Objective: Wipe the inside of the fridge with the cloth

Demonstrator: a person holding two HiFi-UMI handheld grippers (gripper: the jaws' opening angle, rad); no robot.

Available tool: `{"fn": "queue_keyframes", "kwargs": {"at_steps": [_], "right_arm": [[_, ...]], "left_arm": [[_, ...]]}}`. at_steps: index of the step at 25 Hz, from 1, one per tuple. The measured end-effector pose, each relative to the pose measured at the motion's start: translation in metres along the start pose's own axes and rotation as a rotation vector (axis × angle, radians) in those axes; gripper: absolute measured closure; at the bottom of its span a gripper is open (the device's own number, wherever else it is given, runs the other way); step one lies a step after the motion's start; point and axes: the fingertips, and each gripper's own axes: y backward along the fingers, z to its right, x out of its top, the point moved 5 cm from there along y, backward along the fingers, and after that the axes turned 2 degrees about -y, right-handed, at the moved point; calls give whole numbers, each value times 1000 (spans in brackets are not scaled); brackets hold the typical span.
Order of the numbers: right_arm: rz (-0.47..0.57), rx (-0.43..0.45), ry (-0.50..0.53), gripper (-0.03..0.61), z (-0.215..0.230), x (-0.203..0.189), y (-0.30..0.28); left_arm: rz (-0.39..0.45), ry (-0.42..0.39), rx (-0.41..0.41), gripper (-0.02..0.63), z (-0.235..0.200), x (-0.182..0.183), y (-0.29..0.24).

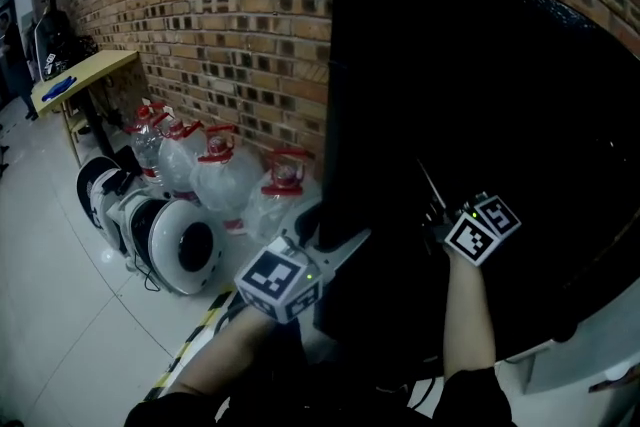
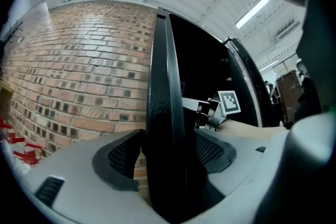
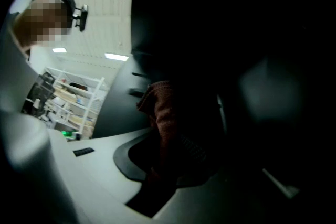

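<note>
One black fridge [image 1: 480, 115] fills the right of the scene, beside a brick wall [image 1: 230, 15]. Its door [image 2: 165, 113] edge stands between the jaws of the left tool [image 1: 335, 247]. They sit wide, the left pad clear of it, probably to keep the door swung open. The right tool [image 3: 173, 152], reaching into the dark interior, is clamped on the reddish cloth [image 3: 163, 113], apparently ready to wipe.
</note>
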Motion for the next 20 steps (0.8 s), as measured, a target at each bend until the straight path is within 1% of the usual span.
{"fn": "queue_keyframes", "kwargs": {"at_steps": [1, 2, 4, 6, 8, 11, 13, 14, 15, 18, 20], "right_arm": [[-4, 40, -5, 494, -13, -1, 4], [-13, 79, -13, 495, -25, -3, 8], [-41, 149, -25, 494, -48, -12, 11], [-71, 215, -33, 494, -71, -26, 12], [-100, 256, -36, 494, -87, -41, 9], [-117, 261, -47, 494, -89, -55, 2], [-108, 251, -49, 494, -82, -58, 0], [-102, 243, -49, 494, -78, -59, -1], [-97, 232, -50, 494, -73, -59, -2], [-95, 172, -38, 494, -56, -61, -7], [-99, 151, -36, 494, -46, -62, -10]], "left_arm": [[-5, -5, -40, 255, 3, 0, 0], [-14, -20, -73, 217, 7, -1, 0], [-24, -53, -111, 161, 11, -3, 0], [-26, -60, -121, 150, 12, -3, 0], [-30, -69, -119, 150, 12, -4, 1], [-49, -131, -123, 148, 15, -8, -1], [-55, -164, -144, 98, 20, -11, -2], [-52, -169, -154, 74, 22, -11, -3], [-46, -169, -162, 66, 23, -12, -3], [-42, -172, -174, 66, 22, -11, -2], [-44, -174, -175, 66, 22, -11, -1]]}}
